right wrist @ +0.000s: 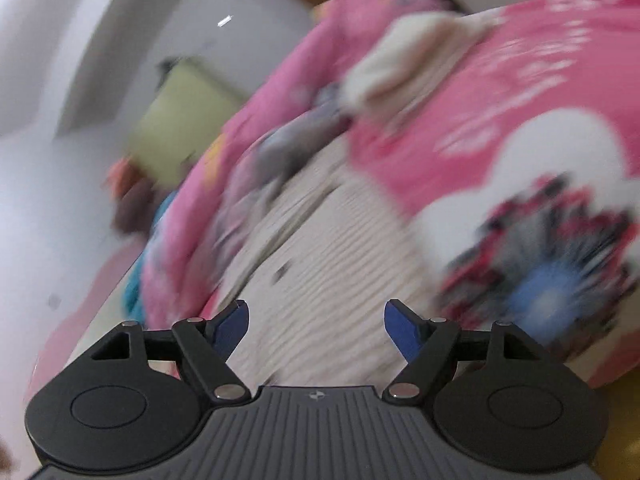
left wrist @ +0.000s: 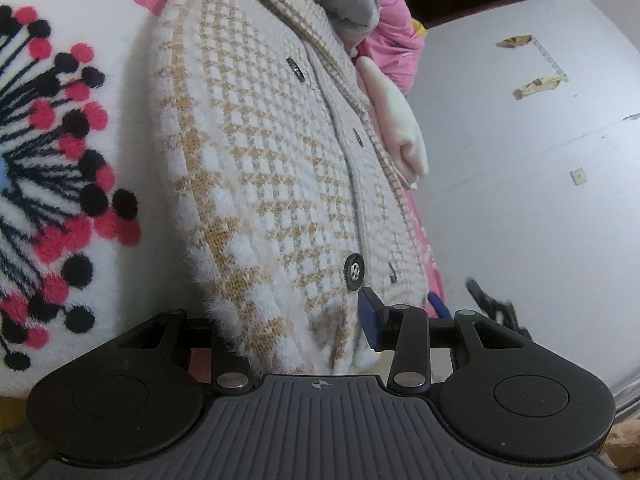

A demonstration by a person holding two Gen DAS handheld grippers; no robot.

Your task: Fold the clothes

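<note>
A fluffy beige-and-white checked cardigan [left wrist: 280,168] with dark buttons lies lengthwise on the bed. Its lower hem runs down between the fingers of my left gripper [left wrist: 320,332]. The blue right pad [left wrist: 370,318] presses against the hem, while the left finger is hidden under the fabric. The jaws are partly drawn together on the thick hem. The right wrist view is blurred by motion. There my right gripper [right wrist: 316,320] hangs open above the cardigan [right wrist: 320,260], with nothing between its pads.
The bed carries a fleece blanket [left wrist: 72,160] in white, pink and black. A folded cream cloth [left wrist: 396,128], a grey garment [left wrist: 348,4] and a pink quilt [left wrist: 396,36] lie along the bed's edge. Pale floor [left wrist: 520,200] lies beyond, with a dark object [left wrist: 492,308] on it.
</note>
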